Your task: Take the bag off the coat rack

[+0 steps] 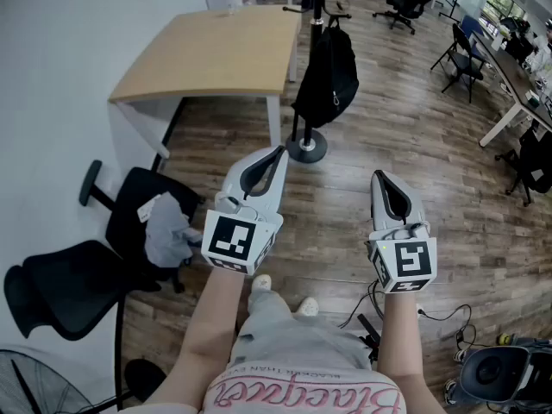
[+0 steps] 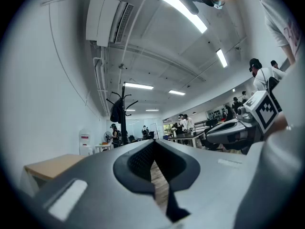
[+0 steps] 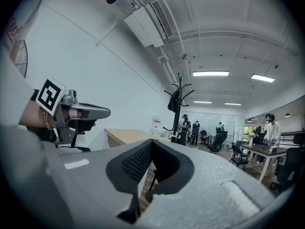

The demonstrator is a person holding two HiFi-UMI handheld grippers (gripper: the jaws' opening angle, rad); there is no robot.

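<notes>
- While both hands sit low in the head view, the left gripper (image 1: pixel 278 152) and right gripper (image 1: pixel 380 176) are each fully closed with nothing in the jaws. The black bag (image 1: pixel 328 76) hangs on the coat rack (image 1: pixel 308 145), well apart from both. It is up-frame past the left gripper's tip, just right of the wooden table (image 1: pixel 216 54).
- Left gripper view: the left gripper (image 2: pixel 153 144) has its jaws pressed together and is empty. The bag (image 2: pixel 116 111) hangs high on the coat rack (image 2: pixel 124 128), far off, above and left of the jaw line. The right gripper (image 2: pixel 233 130) runs alongside at right.
- Right gripper view: the right gripper (image 3: pixel 151 144) has its jaws together and holds nothing. The bag (image 3: pixel 175 100) sits on the upper hooks of the coat rack (image 3: pixel 181 116), far off, above and slightly right of the jaw tips. The left gripper (image 3: pixel 81 113) shows at left and the table (image 3: pixel 126 136) lies between.
</notes>
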